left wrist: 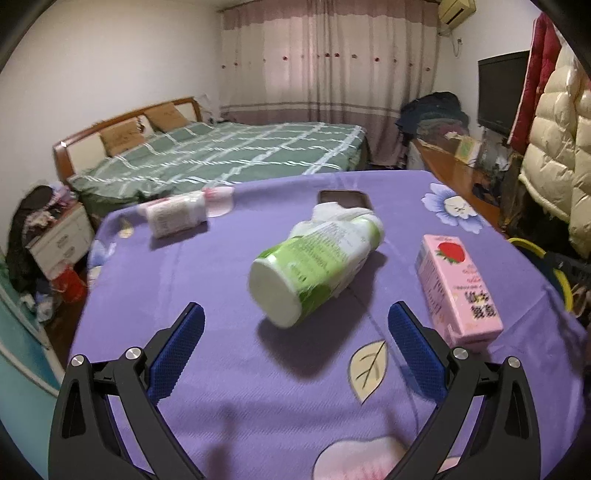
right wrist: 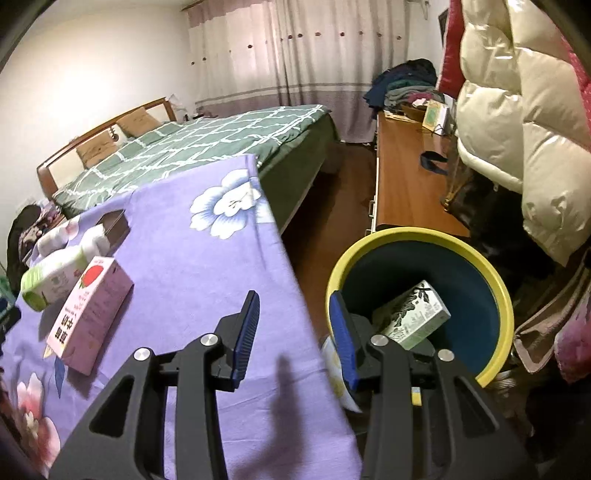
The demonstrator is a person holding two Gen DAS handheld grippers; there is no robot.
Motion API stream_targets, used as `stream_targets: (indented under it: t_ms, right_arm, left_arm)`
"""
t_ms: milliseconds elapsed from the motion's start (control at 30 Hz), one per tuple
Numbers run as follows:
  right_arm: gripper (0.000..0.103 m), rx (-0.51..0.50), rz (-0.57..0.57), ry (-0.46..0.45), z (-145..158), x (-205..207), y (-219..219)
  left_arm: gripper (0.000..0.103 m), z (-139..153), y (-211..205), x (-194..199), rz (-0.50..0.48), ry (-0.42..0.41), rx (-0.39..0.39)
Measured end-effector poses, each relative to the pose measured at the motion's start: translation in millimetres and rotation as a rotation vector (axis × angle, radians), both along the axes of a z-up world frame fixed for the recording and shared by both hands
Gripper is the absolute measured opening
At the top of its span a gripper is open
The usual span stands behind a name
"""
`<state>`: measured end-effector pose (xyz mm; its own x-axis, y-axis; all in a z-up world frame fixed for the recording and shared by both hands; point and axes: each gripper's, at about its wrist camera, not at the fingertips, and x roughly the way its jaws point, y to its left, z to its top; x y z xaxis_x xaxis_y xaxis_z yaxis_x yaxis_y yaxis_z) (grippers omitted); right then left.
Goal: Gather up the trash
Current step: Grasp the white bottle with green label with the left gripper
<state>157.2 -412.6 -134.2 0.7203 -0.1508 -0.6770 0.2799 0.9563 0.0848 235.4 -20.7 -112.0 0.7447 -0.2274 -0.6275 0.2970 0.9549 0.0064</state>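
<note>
Bedroom with plain white walls (left wrist: 110,55). At left of frame, a wooden-headboard bed (left wrist: 221,155) under a green checked cover. Behind it, at top centre, full-length pink-and-white curtains (left wrist: 325,59), drawn shut. Upper right corner: an air conditioner (left wrist: 456,9) mounted high. Right side: a dark television (left wrist: 502,96), a long wooden sideboard (right wrist: 406,184), heaped clothes (right wrist: 406,81) at its far end, a cream puffer coat (right wrist: 524,110) hanging. Lower left: a white nightstand (left wrist: 62,240). Brown wooden floor (right wrist: 332,206) between bed and sideboard.
</note>
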Motion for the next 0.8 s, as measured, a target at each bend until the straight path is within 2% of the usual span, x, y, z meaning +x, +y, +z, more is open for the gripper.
stream_targets:
  t_ms: [267,400,467,500,600,800]
  right_arm:
    - [0.038,0.036,-0.003,0.005,-3,1,-5]
    - [0.038,0.042,0.0,0.01,-4,2,-6]
    - [0.038,0.047,-0.001,0.013,-4,3,-7]
    - [0.038,0.049,-0.002,0.014,-5,3,-7]
    - [0.038,0.051,-0.001,0.014,-5,3,-7]
    - [0.038,0.061,0.001,0.025,-7,5,-8]
  left_arm:
    - [0.097,-3,-9,41,-0.067,0.061,0.006]
    - [0.096,-5,-15,54,-0.107,0.061,0.031]
    - [0.09,-7,-19,57,-0.136,0.061,0.051]
    - [0.082,-9,-21,59,-0.148,0.068,0.063]
    - [0.071,-13,-24,62,-0.172,0.091,0.079]
    - [0.069,-21,-27,63,-0.2,0.101,0.1]
